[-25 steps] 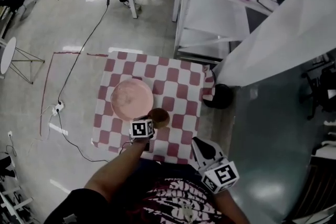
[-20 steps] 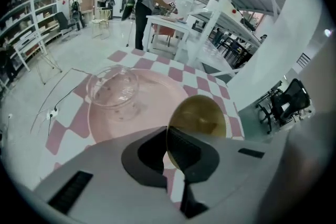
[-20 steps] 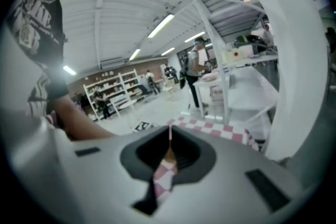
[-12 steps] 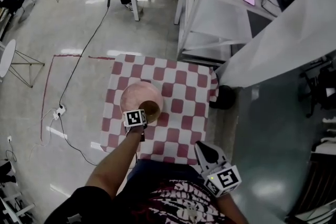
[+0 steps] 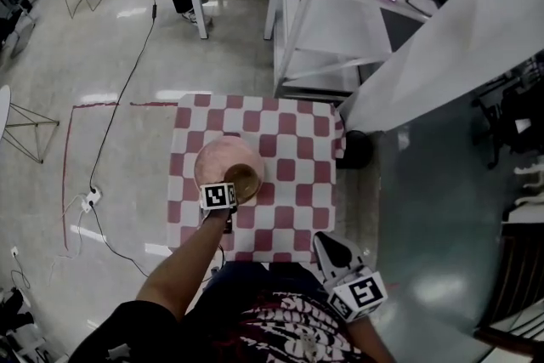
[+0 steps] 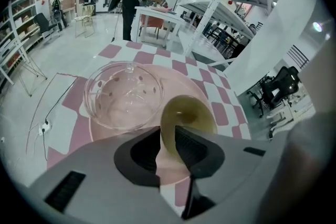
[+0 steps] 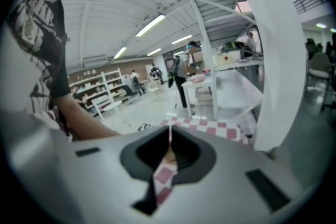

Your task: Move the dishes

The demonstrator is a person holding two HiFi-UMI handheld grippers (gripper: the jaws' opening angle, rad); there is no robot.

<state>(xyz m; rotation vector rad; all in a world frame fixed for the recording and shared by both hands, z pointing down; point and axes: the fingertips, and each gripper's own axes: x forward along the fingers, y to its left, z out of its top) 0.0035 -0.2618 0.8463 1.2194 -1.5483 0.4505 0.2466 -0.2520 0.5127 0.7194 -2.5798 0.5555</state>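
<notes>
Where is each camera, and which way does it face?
Head view: on the head, steeply down at red-checked table; forearm, left gripper, right gripper.
Left gripper view: on that gripper, down at small brown bowl on pink plate; jaws, just opening, straddle its rim.
Right gripper view: on that gripper, across the table; jaws shut.
All share the table.

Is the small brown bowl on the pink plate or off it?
On it: the brown bowl rests on the pink plate beside a clear glass bowl.

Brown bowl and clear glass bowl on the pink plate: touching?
Cannot tell. In the left gripper view the brown bowl overlaps the rim of the glass bowl, and neither a gap nor contact shows plainly.
</notes>
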